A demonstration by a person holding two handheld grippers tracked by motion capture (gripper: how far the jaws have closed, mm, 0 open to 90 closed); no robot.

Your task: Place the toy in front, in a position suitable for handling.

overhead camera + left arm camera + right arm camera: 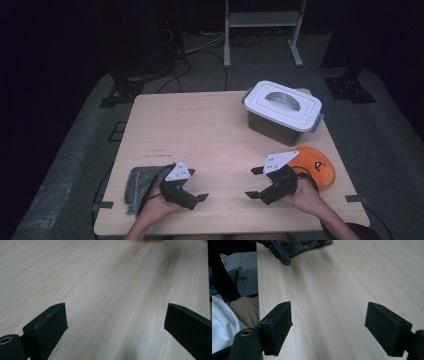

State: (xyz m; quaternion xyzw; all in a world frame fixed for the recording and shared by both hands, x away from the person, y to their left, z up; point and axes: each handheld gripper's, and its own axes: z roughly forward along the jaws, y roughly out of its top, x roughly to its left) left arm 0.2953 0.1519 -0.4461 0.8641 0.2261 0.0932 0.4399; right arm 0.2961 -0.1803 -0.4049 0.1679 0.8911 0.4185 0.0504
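Resting near the table [200, 125] edge, left gripper [196, 186] gapes; right gripper [256, 183] gapes, both holding nothing.

Grey knitted cloth [142, 185]: folded flat, at the table's near left corner | Orange plush toy [316, 166]: rounded, dark face markings, lying by the table's right edge, toward the near corner

Left gripper [196, 185] jaws spread wide, right gripper [254, 183] likewise, tips facing inward
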